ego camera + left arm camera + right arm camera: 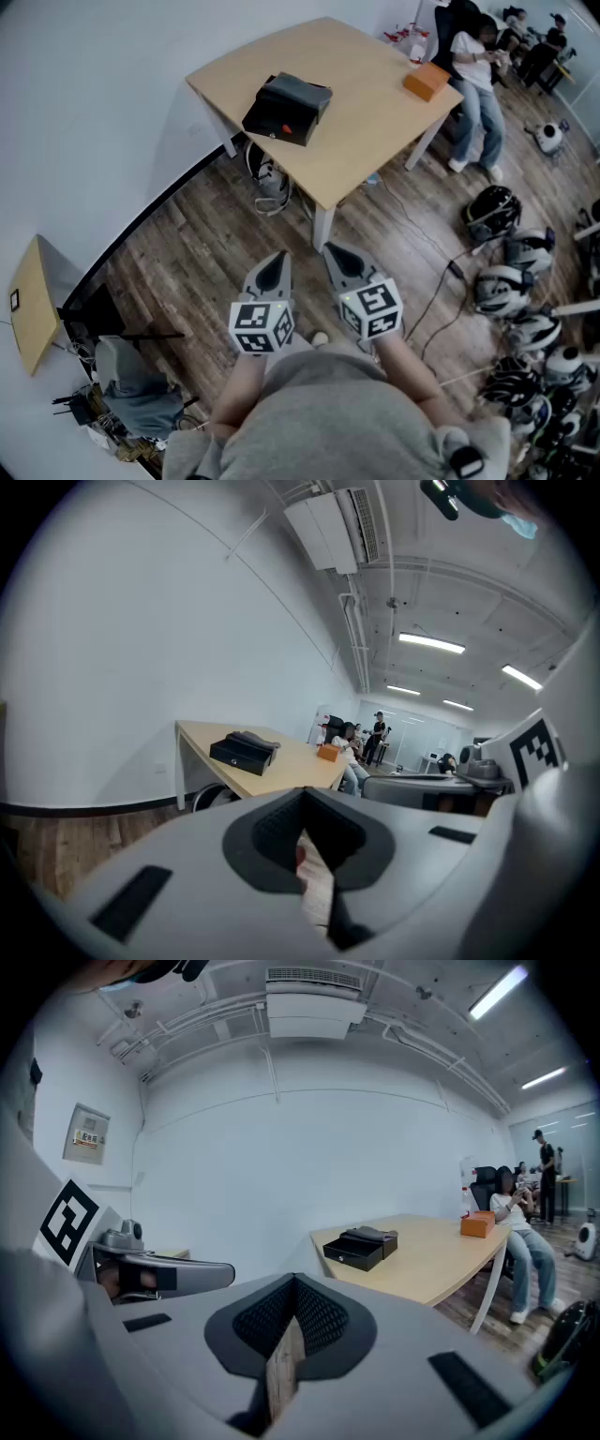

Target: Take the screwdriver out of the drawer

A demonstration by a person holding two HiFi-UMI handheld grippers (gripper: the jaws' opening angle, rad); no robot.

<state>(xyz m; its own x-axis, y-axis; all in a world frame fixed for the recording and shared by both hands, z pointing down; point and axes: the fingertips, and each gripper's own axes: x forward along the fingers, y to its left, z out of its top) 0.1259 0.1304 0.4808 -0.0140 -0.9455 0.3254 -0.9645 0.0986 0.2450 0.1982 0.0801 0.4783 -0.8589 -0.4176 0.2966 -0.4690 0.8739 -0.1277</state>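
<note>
A black drawer box sits shut on the light wooden table, with a dark cloth lying on top of it. No screwdriver is visible. I stand well back from the table, over the wooden floor. My left gripper and right gripper are held side by side close to my body, pointing toward the table. The jaws of both are pressed together with nothing between them.
An orange box lies at the table's far corner. A person sits beyond it. Several helmets and cables litter the floor at right. A small wooden board and clutter stand at the left wall.
</note>
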